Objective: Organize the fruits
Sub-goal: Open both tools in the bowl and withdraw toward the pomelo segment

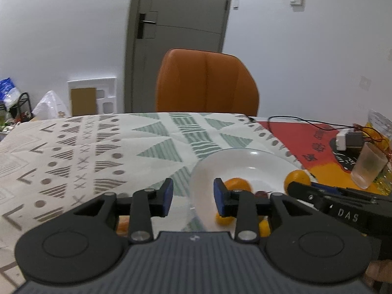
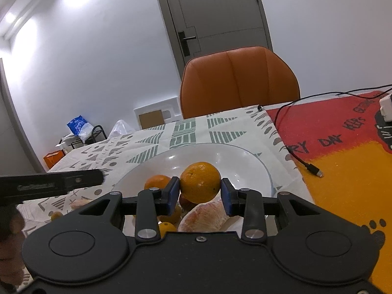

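Clamping an orange (image 2: 200, 182) over the plate (image 2: 245, 161), the right gripper (image 2: 199, 196) holds it firmly.

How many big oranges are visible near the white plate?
2. One orange is held in the right gripper; the other orange lies on the plate. More may be hidden.

Left tool (image 1: 193, 197) pads apart, empty; right tool (image 2: 199, 193) clamped on load.
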Motion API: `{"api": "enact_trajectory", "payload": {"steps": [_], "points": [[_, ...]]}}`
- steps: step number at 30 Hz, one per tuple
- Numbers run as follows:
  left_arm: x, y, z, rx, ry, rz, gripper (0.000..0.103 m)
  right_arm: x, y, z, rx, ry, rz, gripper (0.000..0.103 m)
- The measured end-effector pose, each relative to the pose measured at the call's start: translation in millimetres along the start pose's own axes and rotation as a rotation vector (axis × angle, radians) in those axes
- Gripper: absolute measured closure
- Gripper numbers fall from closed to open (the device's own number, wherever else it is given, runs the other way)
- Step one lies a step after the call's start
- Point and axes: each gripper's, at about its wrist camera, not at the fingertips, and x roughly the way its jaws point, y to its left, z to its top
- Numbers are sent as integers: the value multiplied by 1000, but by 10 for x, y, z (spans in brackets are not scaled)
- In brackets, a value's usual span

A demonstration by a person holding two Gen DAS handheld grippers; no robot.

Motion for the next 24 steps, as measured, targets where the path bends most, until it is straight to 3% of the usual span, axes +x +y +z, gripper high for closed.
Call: {"api": "enact_trajectory", "payload": {"steps": [9, 17, 20, 24], "points": [[-194, 345, -25, -49, -9, 86, 50, 100, 76, 46, -13, -7, 14, 68], [-323, 603, -26, -87, -23, 152, 33, 89, 248, 45, -35, -16, 45, 50], [-374, 684, -47, -97, -33, 179, 24, 81, 304, 22, -37, -4, 59, 47], [-436, 798, -78, -116, -32, 201, 23, 52, 392, -8, -43, 5, 76, 47]]}}
